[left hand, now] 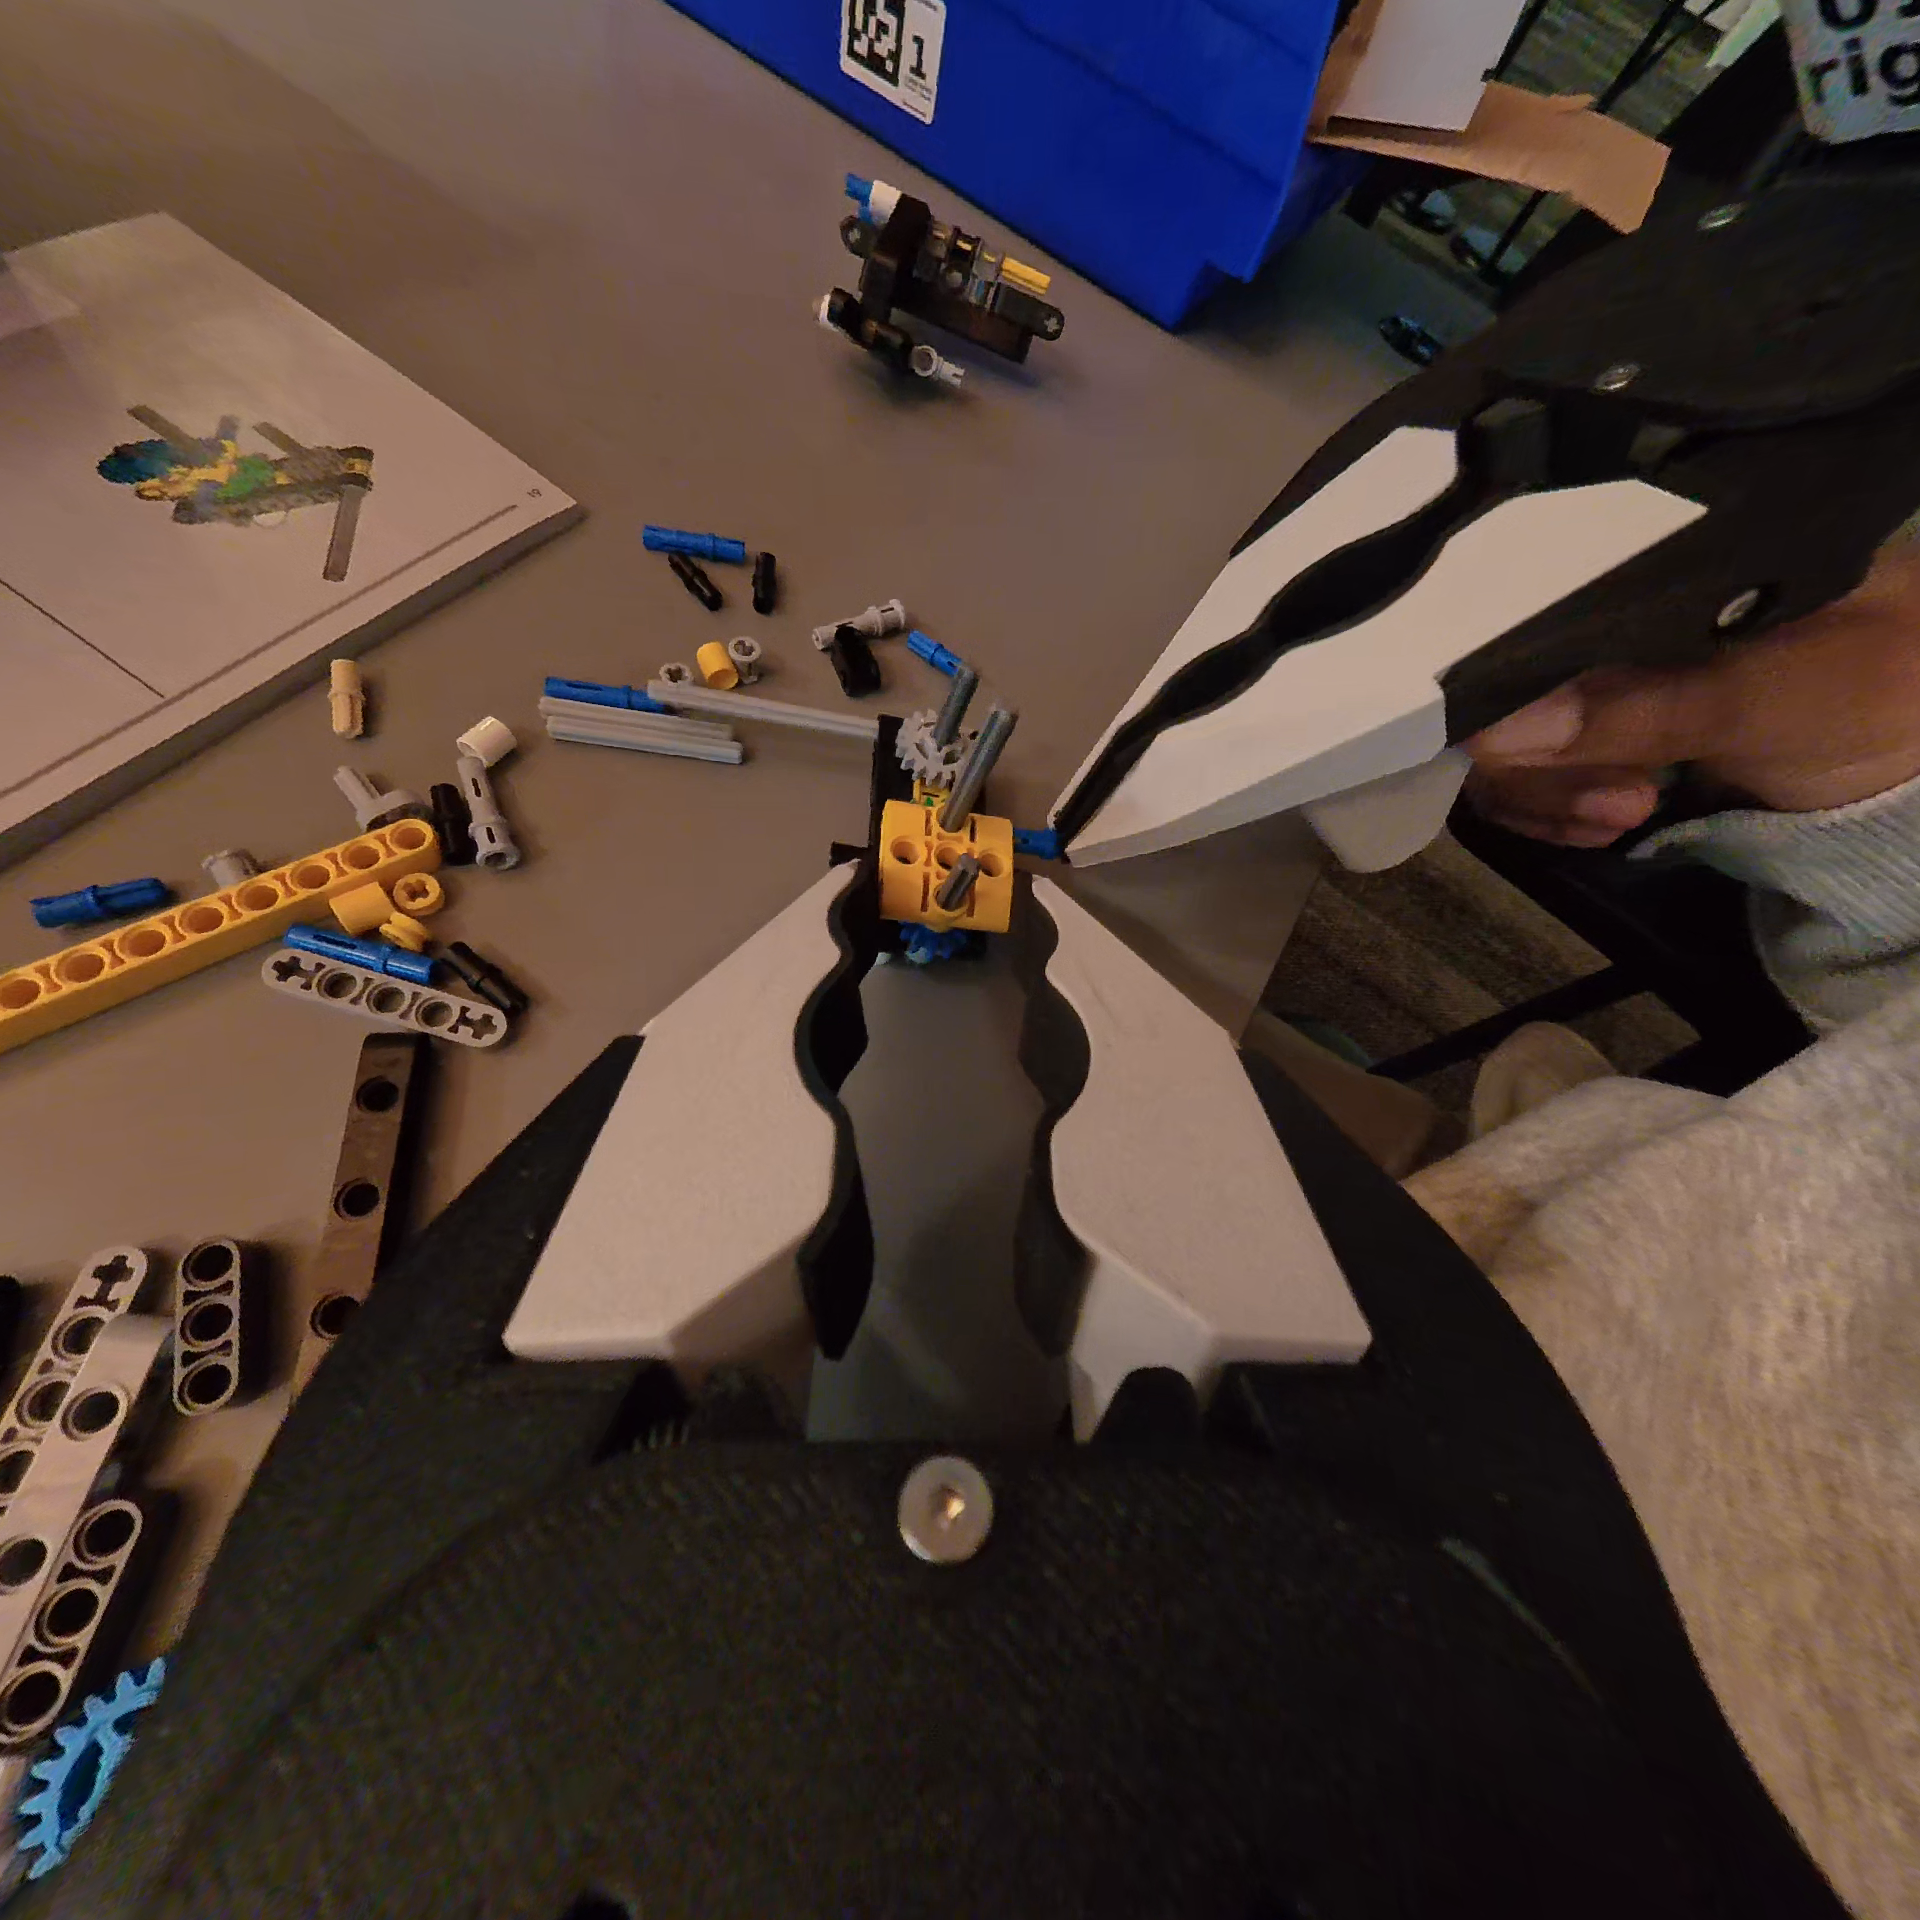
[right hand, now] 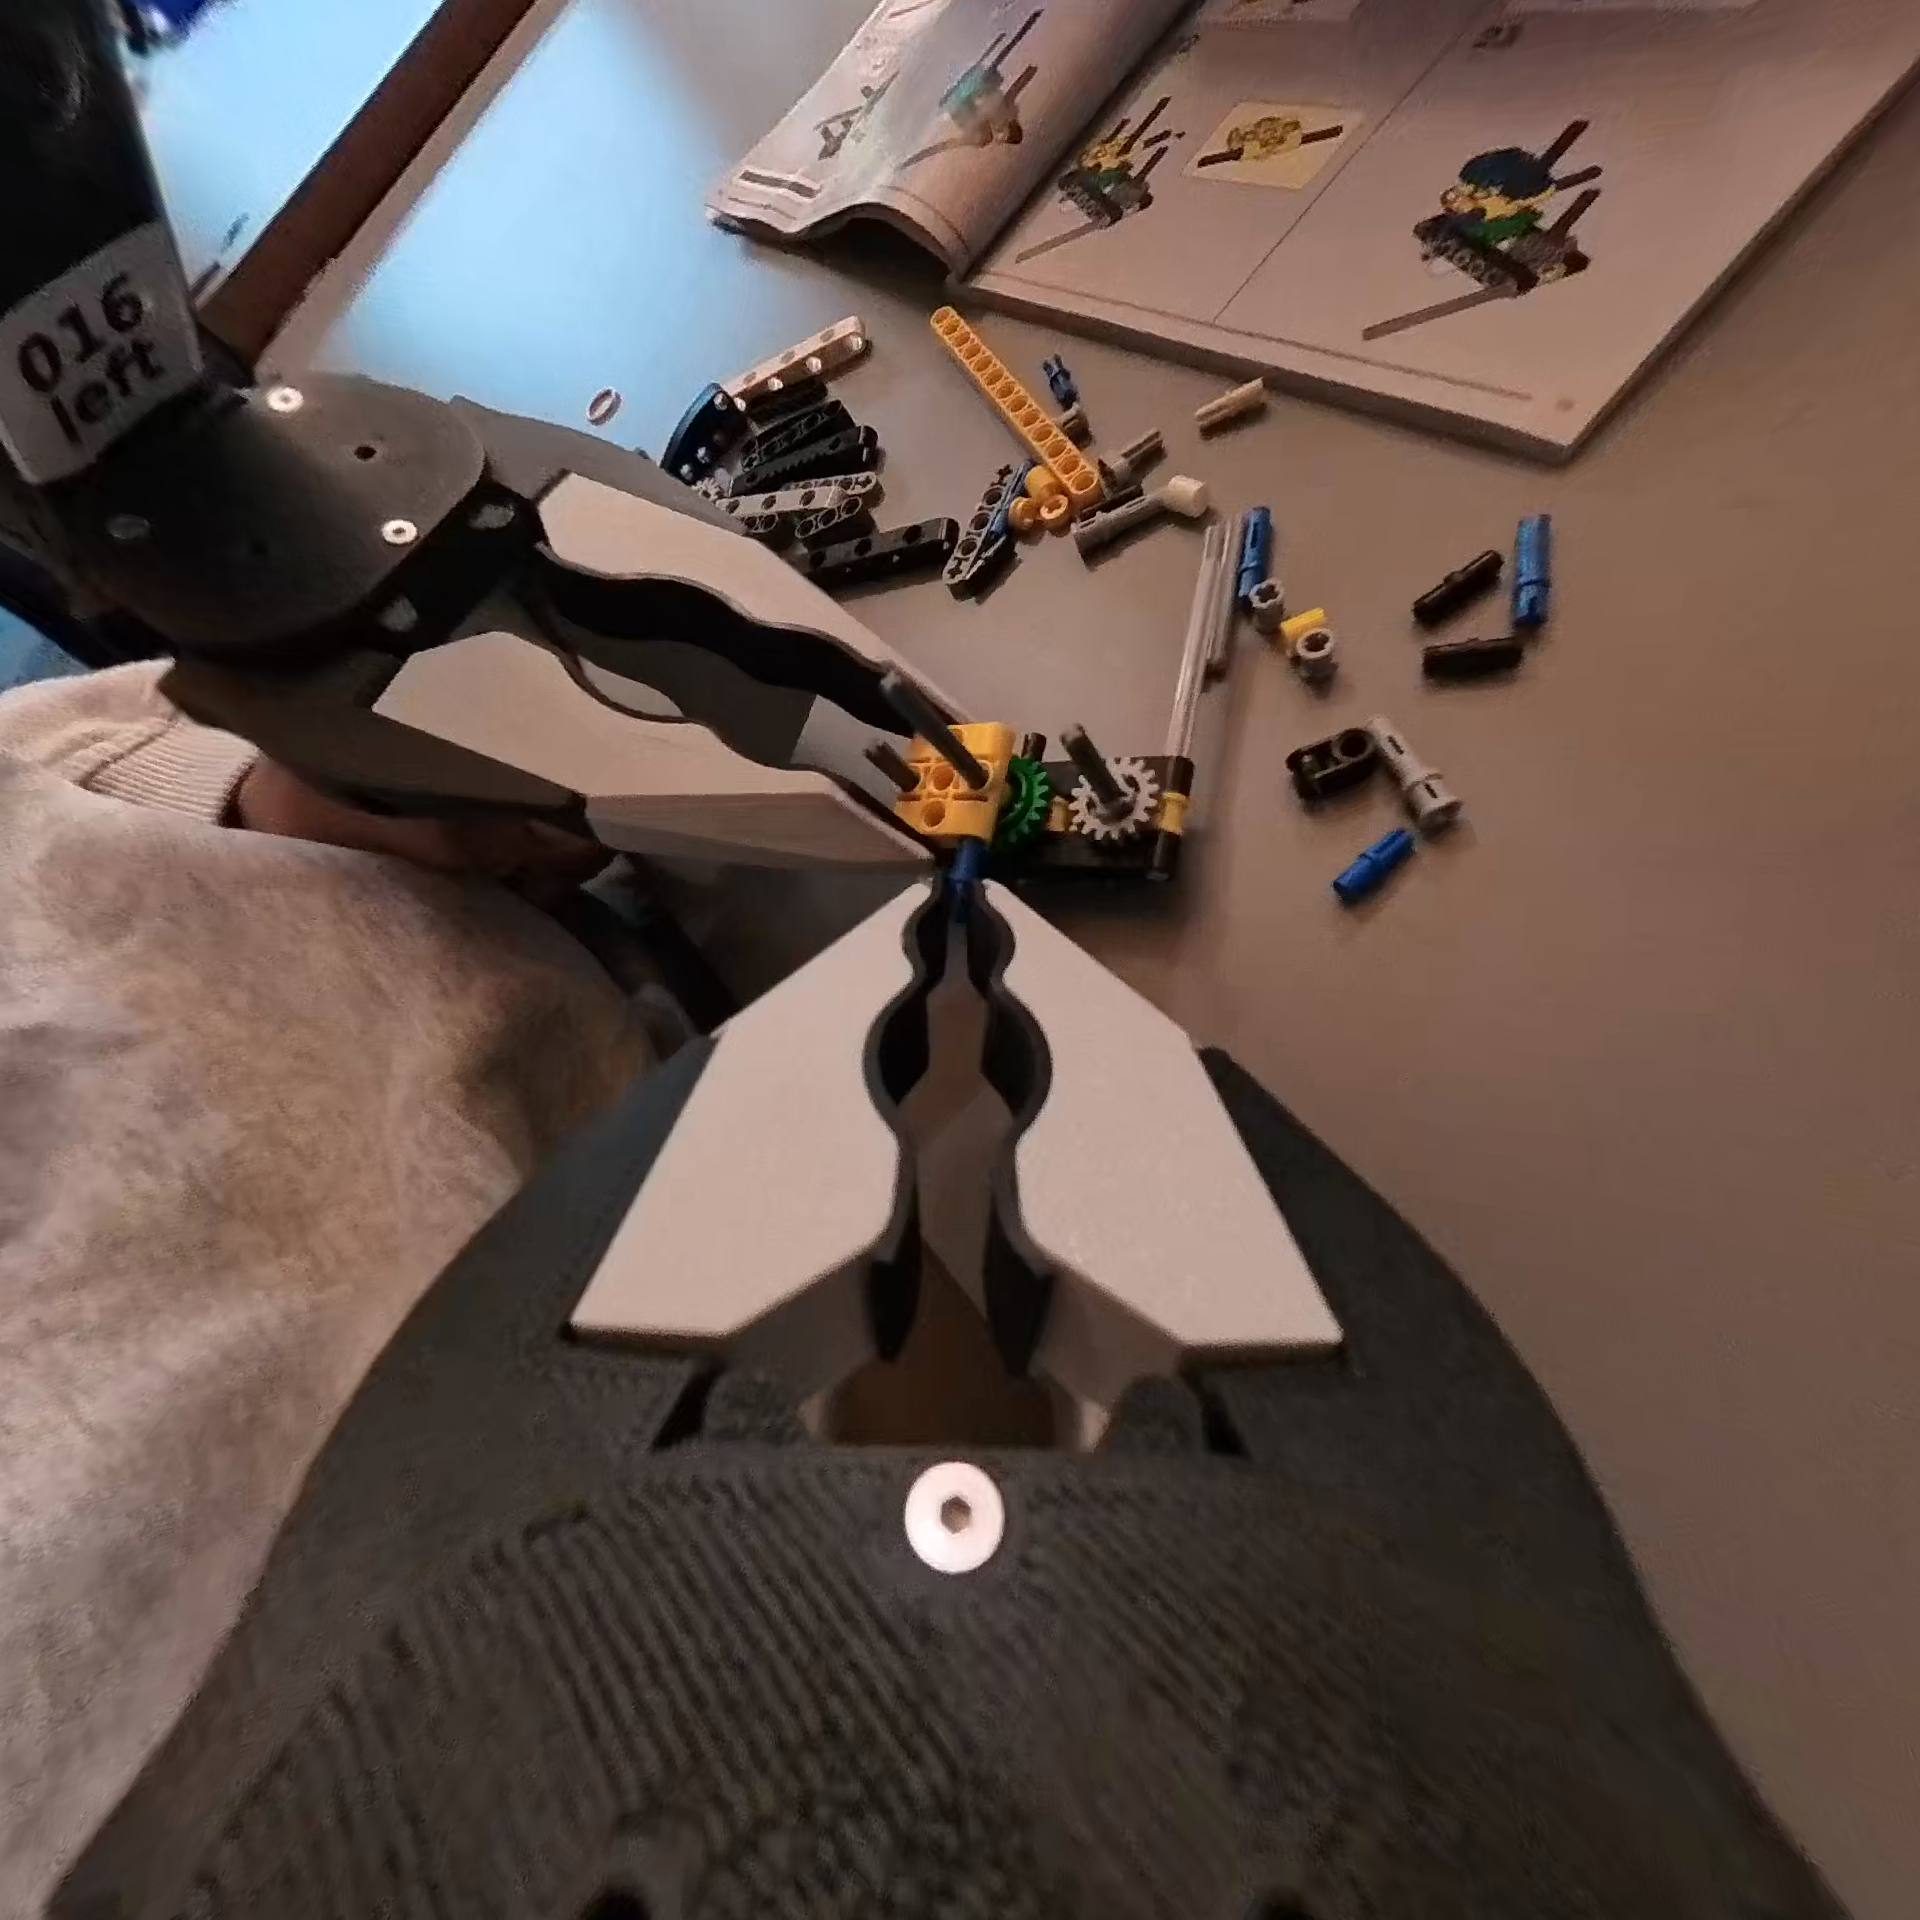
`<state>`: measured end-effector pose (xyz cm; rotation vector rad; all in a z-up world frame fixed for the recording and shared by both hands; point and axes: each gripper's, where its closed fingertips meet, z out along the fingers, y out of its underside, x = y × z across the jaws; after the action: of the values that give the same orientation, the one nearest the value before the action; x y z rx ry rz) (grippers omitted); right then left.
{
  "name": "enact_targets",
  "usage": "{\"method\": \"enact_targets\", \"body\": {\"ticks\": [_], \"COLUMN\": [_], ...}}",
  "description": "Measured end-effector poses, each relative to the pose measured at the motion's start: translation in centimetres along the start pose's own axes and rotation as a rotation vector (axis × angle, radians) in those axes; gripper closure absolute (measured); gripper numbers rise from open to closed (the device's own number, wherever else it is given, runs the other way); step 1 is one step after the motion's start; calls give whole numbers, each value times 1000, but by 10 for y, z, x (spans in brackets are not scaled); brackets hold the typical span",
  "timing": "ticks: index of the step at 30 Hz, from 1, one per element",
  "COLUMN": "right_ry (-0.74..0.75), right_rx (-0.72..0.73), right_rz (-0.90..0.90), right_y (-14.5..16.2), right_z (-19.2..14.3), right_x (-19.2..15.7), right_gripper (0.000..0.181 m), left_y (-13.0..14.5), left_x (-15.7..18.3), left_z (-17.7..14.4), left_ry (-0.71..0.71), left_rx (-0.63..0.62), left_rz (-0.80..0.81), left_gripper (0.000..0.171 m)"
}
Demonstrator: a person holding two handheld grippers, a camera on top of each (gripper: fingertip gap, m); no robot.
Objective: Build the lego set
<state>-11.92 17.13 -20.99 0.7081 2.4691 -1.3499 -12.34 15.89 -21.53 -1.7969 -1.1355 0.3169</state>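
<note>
My left gripper (left hand: 943, 883) is shut on a small assembly: a yellow block (left hand: 945, 868) with dark grey axles, a grey gear and black beam behind it. In the right wrist view the same assembly (right hand: 951, 779) shows a green gear (right hand: 1023, 795) and a light grey gear (right hand: 1112, 800). My right gripper (right hand: 961, 888) is shut on a blue pin (right hand: 964, 868) whose far end meets the side of the yellow block. The left wrist view shows the right gripper (left hand: 1062, 847) from the right, the pin (left hand: 1034, 842) at its tips.
Loose pins, axles and beams, among them a long yellow beam (left hand: 208, 920), lie on the grey table left of the assembly. An open instruction booklet (left hand: 208, 499) lies far left. A second small assembly (left hand: 935, 281) stands before a blue bin (left hand: 1091, 135). A person's sleeve (left hand: 1662, 1351) is at right. My two grippers' fingertips are within a few centimetres of each other.
</note>
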Motion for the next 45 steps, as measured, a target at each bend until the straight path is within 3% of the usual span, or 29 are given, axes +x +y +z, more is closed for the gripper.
{"method": "enact_targets", "body": {"ticks": [8,12,15,18,24,31,37,45], "right_ry": [68,49,34,20,49,83,45,148], "right_rx": [-25,16,58,62,25,-13,4,-50], "right_rz": [-189,-143,-104,-80,-92,-58,116,-80], "right_y": [2,-3,-10,-9,-3,-1,-1,0], "right_z": [-2,-2,-5,-4,4,5,4,2], "right_x": [0,0,1,0,2,3,4,4], "right_gripper": [179,178,157,157,176,177,178,178], "left_y": [0,-1,-1,-1,0,-1,-1,0], "left_x": [2,1,0,0,4,3,3,5], "left_z": [1,1,0,1,2,2,3,4], "left_ry": [7,20,17,16,34,8,8,13], "left_rx": [4,10,10,8,1,3,3,-2], "left_rz": [-7,-32,-33,-26,-11,7,1,2], "left_gripper": [147,147,147,147,147,148,147,147]}}
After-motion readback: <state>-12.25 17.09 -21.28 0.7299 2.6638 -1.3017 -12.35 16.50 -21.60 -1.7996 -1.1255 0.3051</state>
